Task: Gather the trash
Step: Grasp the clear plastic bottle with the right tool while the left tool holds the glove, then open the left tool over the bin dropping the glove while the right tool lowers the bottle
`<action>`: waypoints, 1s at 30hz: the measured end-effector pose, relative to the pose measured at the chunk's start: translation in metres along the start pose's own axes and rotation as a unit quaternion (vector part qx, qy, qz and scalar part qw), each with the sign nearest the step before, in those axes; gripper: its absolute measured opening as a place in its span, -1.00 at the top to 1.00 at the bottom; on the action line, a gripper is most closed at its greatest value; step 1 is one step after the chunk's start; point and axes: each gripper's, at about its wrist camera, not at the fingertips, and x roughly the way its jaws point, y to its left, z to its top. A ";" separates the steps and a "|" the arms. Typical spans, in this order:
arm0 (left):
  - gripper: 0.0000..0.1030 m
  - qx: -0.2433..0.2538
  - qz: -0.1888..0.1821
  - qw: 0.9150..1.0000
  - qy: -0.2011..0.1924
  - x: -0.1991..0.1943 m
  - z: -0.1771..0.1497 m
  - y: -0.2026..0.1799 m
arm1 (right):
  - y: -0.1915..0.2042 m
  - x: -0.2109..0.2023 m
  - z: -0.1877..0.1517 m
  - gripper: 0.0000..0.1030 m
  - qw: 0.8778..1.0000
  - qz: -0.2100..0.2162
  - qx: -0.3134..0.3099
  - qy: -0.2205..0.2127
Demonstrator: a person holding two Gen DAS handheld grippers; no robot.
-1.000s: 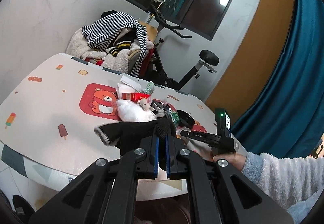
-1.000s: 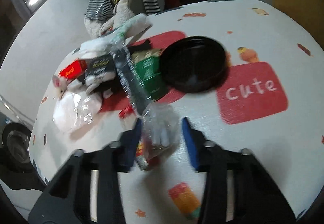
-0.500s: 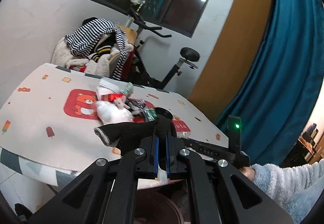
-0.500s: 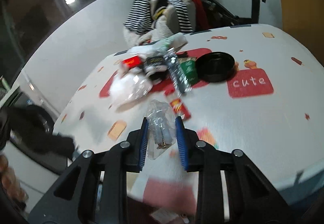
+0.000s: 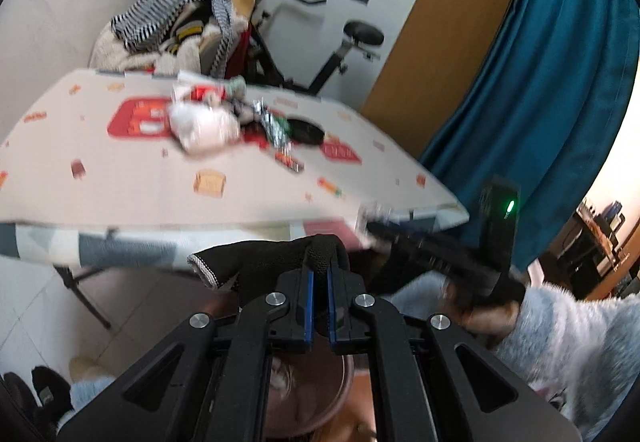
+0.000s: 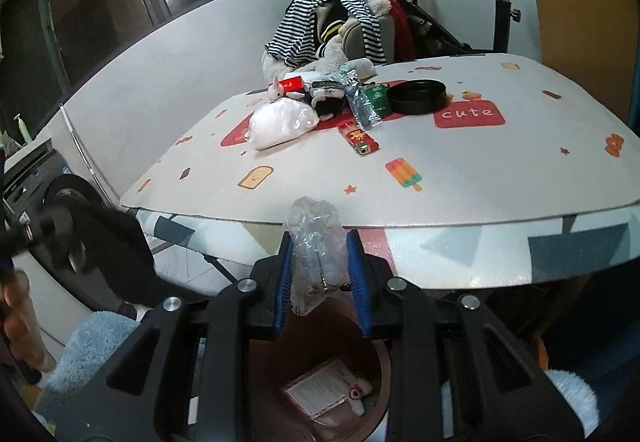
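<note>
My right gripper (image 6: pixel 320 246) is shut on a crumpled clear plastic wrapper (image 6: pixel 316 234), held just off the table's near edge above a brown trash bin (image 6: pixel 382 358). The bin holds a flat packet and a few small bits. My left gripper (image 5: pixel 319 274) is shut on a black cloth with a pale cuff (image 5: pixel 276 258), also over the bin (image 5: pixel 346 378). In the left wrist view the right gripper (image 5: pixel 432 250) appears blurred at the table's corner, held by a hand in a fluffy sleeve.
On the patterned table (image 6: pixel 480 178) lie a white bag (image 6: pixel 280 124), a red pack with a lighter (image 6: pixel 358 138), a clear wrapper (image 6: pixel 360 104), a green packet (image 6: pixel 378 100) and a black dish (image 6: pixel 416 96). Behind stand a clothes-laden chair (image 6: pixel 336 22) and an exercise bike (image 5: pixel 340 54).
Both grippers drew back from the table to past its near edge, over the bin. The right one closed on the clear wrapper and carried it off the tabletop. The left still grips the cloth.
</note>
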 end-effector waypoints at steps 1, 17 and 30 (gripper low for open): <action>0.89 -0.004 0.001 1.000 0.010 0.006 -0.004 0.001 | -0.002 -0.001 0.001 0.44 1.000 0.003 0.005 -0.002; 0.82 -0.015 0.029 0.992 0.125 0.078 -0.016 0.011 | -0.007 0.008 -0.003 0.43 1.000 0.006 0.013 0.010; -0.33 -0.005 0.082 0.994 0.067 0.063 -0.005 0.019 | -0.008 0.011 -0.005 0.43 1.000 0.007 0.010 0.018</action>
